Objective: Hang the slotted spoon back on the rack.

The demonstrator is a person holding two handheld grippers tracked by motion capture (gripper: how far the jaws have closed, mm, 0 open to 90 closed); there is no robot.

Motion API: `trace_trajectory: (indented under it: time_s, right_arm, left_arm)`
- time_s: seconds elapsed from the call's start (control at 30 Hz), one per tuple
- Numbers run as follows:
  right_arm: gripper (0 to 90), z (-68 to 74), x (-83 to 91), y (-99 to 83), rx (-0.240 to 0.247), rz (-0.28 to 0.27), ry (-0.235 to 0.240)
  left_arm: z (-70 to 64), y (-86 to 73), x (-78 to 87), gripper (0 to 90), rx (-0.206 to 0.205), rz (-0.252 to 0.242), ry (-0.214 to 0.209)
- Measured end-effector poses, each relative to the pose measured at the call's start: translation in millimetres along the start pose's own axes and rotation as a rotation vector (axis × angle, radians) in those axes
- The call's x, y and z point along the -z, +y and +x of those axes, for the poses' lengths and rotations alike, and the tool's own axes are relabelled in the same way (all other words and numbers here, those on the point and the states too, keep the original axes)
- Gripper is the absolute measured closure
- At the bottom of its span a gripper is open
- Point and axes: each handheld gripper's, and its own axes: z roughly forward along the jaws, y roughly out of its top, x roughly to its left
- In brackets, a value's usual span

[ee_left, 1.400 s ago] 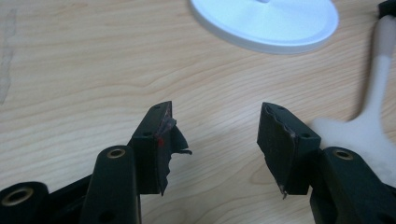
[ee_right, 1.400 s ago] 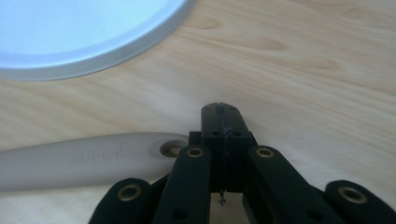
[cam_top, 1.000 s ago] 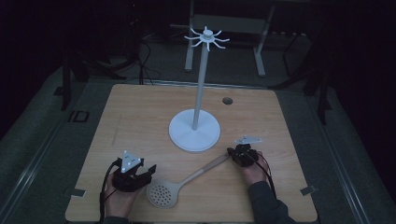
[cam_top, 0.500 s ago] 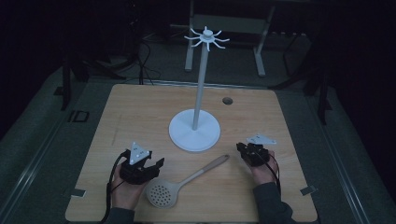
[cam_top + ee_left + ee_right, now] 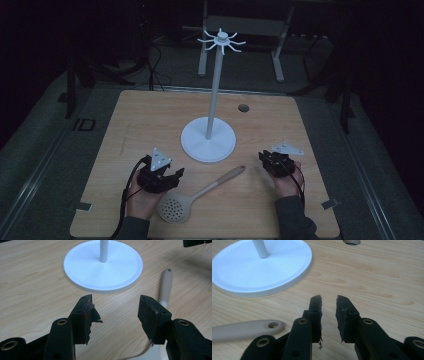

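Hand-held gripper (image 5: 329,302) narrowly parted over table (image 5: 374,277); spoon handle (image 5: 244,330) left

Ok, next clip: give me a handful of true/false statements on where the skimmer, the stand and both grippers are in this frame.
1. The slotted skimmer spoon lies flat on the wooden table. True.
2. The right gripper is clamped on the spoon's handle. False: its jaws stand slightly apart with nothing between them, and the handle end lies to their left in the right gripper view.
3. The white hook stand stands upright beyond the spoon. True.
4. The spoon hangs from a hook of the stand. False: nothing hangs from the hooks, and the spoon lies on the table.
5. The left gripper is open, with bare table between its jaws. True.
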Motion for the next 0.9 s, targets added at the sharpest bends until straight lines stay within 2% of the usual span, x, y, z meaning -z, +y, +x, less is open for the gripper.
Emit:
trace_trajectory:
  time_s: [0.33, 0.37, 0.6, 0.9]
  right_arm:
    - [69.0, -9.3, 4.8, -5.3, -0.026, -0.006, -0.016]
    - [69.1, -10.1, 5.0, -5.4, -0.025, -0.006, -0.020]
    - [67.5, -14.8, 8.6, -6.2, -0.040, -0.015, -0.035]
    - [64.0, -19.0, 10.8, -6.7, -0.054, -0.026, -0.054]
  left_arm:
    - [-10.5, 15.2, -8.9, 47.9, -0.051, 0.042, -0.027]
    - [-13.5, 18.7, -11.7, 49.0, -0.057, 0.061, -0.035]
    - [-25.9, 30.9, -21.5, 50.5, -0.109, 0.105, -0.062]
    - [-38.1, 43.6, -37.6, 51.1, -0.166, 0.179, -0.076]
